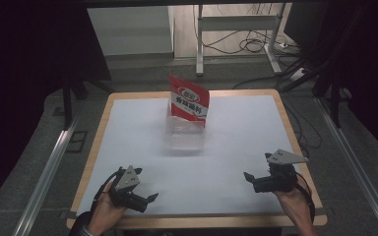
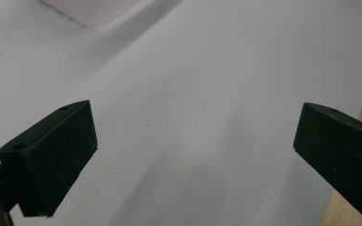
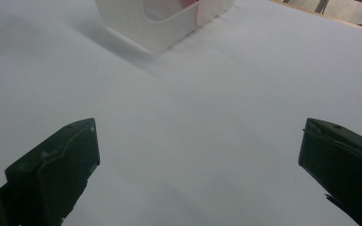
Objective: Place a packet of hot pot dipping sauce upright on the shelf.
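The red packet (image 1: 189, 102) stands upright in a clear plastic bin (image 1: 184, 136) toward the far middle of the white table (image 1: 236, 142), well ahead of both pairs of jaws and between their lines of reach. The left gripper (image 1: 145, 197) sits low at the near left, held in a hand (image 1: 103, 211), its jaws spread wide with nothing between them but bare tabletop. The right gripper (image 1: 257, 173) hovers at the near right in the other hand (image 1: 295, 199), jaws equally wide apart and empty. From the right gripper view, the bin's pale corner (image 3: 162, 23) lies ahead, slightly left of centre.
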A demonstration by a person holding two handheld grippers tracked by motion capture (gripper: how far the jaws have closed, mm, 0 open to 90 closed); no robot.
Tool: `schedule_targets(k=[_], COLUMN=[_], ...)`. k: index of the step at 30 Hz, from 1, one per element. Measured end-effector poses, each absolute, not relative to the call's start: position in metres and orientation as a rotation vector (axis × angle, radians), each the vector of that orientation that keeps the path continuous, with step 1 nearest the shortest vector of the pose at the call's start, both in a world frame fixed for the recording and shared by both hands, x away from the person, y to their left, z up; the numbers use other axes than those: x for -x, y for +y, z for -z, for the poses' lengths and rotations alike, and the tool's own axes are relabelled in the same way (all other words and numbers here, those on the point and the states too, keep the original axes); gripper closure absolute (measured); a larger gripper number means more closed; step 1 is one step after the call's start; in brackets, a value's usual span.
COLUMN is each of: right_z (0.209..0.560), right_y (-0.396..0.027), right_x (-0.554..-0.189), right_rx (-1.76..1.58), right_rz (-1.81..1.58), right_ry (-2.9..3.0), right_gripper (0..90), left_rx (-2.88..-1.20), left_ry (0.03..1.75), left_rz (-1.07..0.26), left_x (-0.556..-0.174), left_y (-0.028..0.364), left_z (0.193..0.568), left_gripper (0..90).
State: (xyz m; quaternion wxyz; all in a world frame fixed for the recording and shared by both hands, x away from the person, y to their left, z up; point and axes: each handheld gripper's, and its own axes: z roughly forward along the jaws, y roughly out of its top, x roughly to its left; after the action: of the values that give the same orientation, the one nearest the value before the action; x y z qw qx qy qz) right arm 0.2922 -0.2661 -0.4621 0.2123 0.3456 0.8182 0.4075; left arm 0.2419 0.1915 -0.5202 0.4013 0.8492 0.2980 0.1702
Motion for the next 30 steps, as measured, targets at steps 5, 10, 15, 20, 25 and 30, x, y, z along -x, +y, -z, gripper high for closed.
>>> schedule_targets(k=[5,10,15,20,25,30], right_z=[0.469,0.474,0.481,0.486,0.496,0.501], right_y=[-0.274,-0.28,-0.286,-0.29,-0.295,-0.296], right_x=[-0.285,-0.281,-0.278,-0.279,-0.284,-0.287], right_rx=[-0.946,-0.961,-0.979,-0.992,-1.056,-1.094], right_rz=[-1.11,-1.097,-1.077,-1.047,-1.003,-0.97], right_ry=[2.238,2.233,2.236,2.236,2.265,2.294], right_gripper=[0.0,0.0,0.0,0.0,0.0,0.0], left_rx=[-2.151,-2.155,-2.161,-2.171,-2.173,-2.173], left_ry=[0.752,0.753,0.752,0.748,0.748,0.749], left_rz=[-0.431,-0.431,-0.426,-0.428,-0.427,-0.43], left_x=[-0.242,-0.242,-0.242,-0.242,-0.242,-0.242], left_y=[0.191,0.191,0.19,0.19,0.19,0.19], left_z=[0.521,0.521,0.522,0.522,0.523,0.522], left_gripper=[0.0,0.0,0.0,0.0,0.0,0.0])
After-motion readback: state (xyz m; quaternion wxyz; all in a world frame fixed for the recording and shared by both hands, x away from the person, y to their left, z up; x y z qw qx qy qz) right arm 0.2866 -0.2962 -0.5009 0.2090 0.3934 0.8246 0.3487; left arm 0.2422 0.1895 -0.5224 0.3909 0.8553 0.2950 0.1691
